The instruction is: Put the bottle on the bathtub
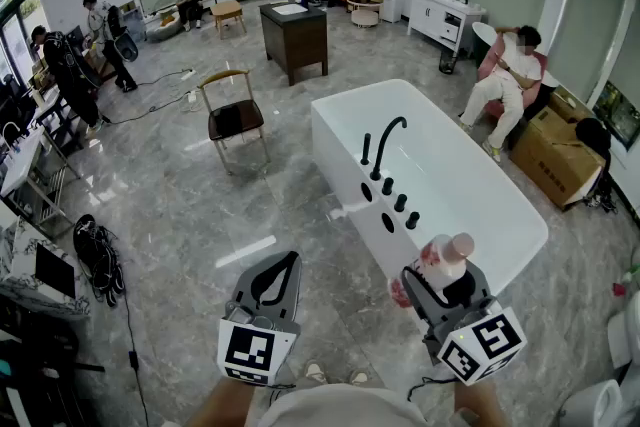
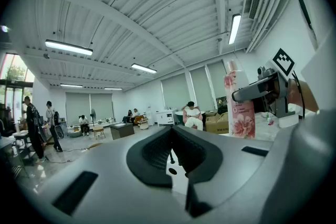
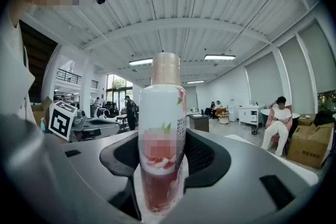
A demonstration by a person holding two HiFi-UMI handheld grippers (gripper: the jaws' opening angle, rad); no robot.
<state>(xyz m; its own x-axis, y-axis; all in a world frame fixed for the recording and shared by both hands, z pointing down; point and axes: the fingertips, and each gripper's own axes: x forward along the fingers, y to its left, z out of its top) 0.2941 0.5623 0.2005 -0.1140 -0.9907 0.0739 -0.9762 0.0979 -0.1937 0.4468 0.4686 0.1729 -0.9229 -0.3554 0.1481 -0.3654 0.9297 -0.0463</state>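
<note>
The white bathtub with a black faucet and black knobs on its rim stands on the marble floor ahead to the right. My right gripper is shut on an upright white bottle with pink flowers and a pale pink cap, held in the air in front of the tub's near end. In the right gripper view the bottle stands between the black pads of the right gripper. My left gripper hangs level beside it, tips together, holding nothing. From the left gripper the bottle shows at the right.
A wooden chair stands left of the tub and a dark cabinet behind it. A person sits beyond the tub next to cardboard boxes. More people and desks line the left wall. A toilet is at the lower right.
</note>
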